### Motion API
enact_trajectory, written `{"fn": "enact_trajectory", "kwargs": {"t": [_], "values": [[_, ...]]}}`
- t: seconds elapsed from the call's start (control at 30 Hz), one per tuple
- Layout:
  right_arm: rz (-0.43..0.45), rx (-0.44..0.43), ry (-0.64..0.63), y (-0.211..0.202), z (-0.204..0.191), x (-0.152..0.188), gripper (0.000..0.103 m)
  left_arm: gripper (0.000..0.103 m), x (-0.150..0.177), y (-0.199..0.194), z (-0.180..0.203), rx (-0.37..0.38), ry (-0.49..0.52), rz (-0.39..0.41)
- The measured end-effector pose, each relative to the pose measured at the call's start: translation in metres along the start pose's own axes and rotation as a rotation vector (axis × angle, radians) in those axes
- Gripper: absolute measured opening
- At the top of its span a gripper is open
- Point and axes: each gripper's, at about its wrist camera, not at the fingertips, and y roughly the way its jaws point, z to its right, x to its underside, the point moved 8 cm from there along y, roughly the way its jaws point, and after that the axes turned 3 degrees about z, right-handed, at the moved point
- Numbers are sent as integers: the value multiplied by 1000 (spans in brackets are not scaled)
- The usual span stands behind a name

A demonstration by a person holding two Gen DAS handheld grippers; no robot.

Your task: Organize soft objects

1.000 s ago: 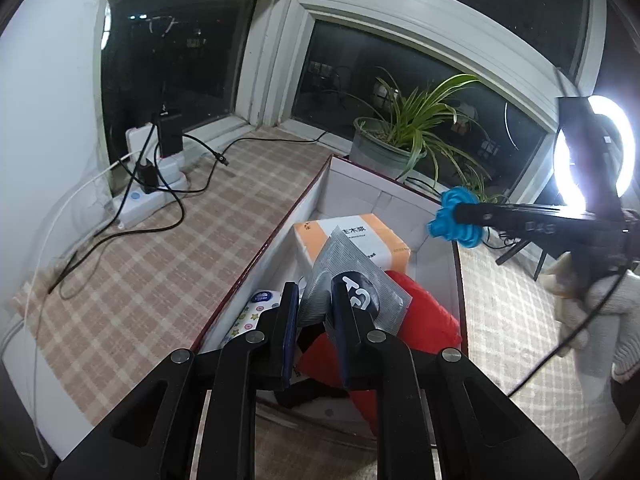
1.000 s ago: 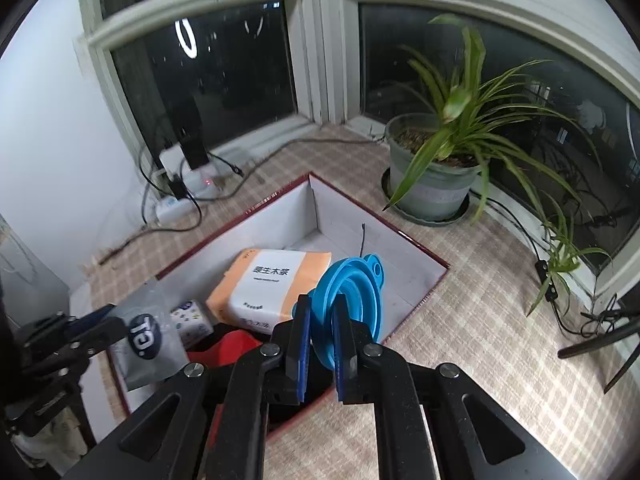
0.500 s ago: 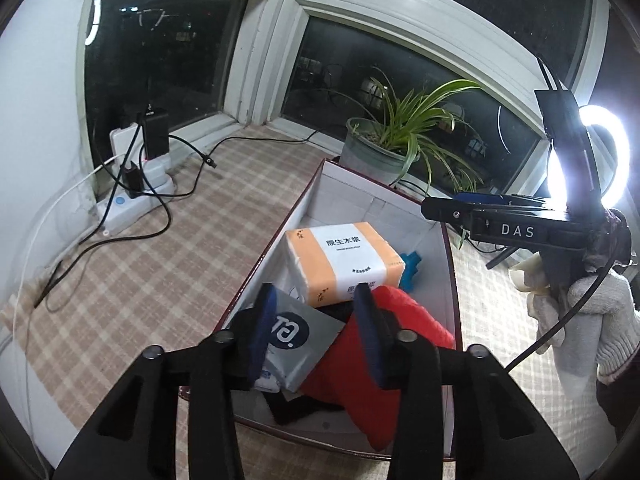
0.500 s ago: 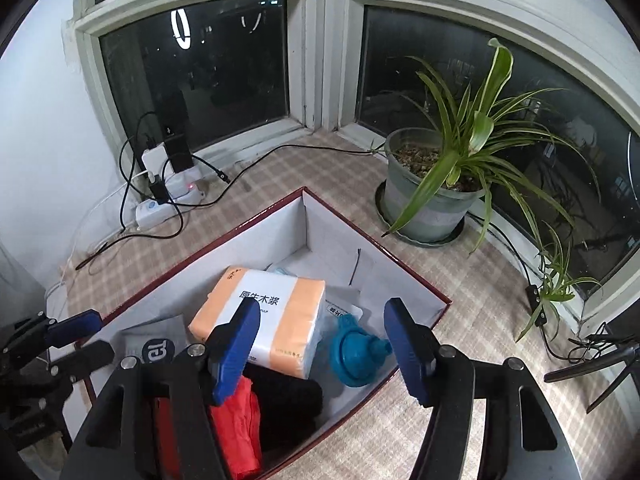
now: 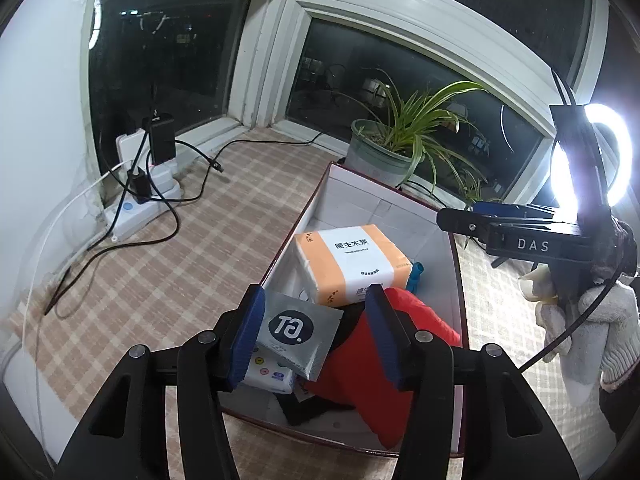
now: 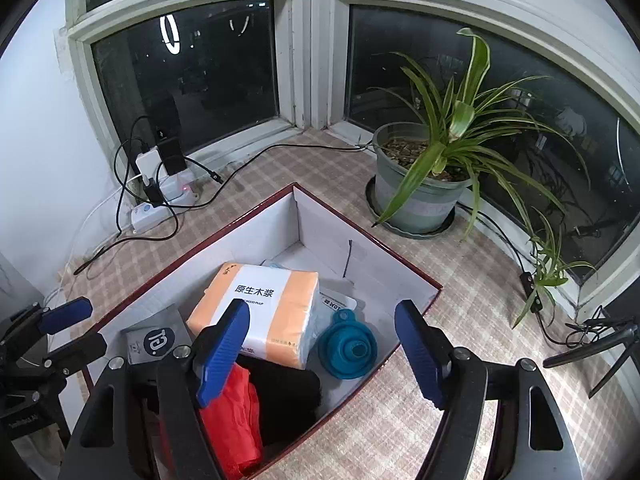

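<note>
Both grippers have just been opening: left gripper (image 5: 316, 338) releases the grey pouch (image 5: 298, 330), right gripper (image 6: 322, 354) the blue funnel (image 6: 347, 350), now resting inside the box (image 6: 362, 258).

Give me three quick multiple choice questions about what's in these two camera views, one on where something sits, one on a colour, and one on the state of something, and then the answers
1. Where does the blue funnel lie?
A. inside the box, beside the tissue pack
B. on the checked cloth by the plant pot
C. between the right gripper's jaws

2. What colour are the side bands of the tissue pack?
A. green
B. orange
C. purple

3. How does the left gripper stand?
A. shut on the silver pouch
B. shut on the red cloth
C. open, holding nothing

Answers:
1. A: the blue funnel rests on the floor of the box, right of the tissue pack, with the right gripper open above it.
2. B: orange bands flank the white printed middle.
3. C: the left gripper has just been opening; the silver pouch lies loose in the box below, clear of both pads.
</note>
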Motion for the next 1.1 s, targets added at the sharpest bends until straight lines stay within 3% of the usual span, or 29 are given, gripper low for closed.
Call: {"fn": "enact_trajectory", "kwargs": {"t": [0.07, 0.33, 0.77, 1.1], "values": [[1, 1, 3, -2, 0, 2, 73, 60, 0, 0, 0, -5, 3, -4], [-3, 6, 20, -13, 2, 14, 76, 75, 3, -7, 1, -33, 19, -15], [82, 39, 105, -76, 15, 46, 76, 76, 8, -41, 18, -91, 44, -13], [144, 67, 151, -141, 36, 80, 77, 76, 14, -83, 51, -130, 54, 37]]}}
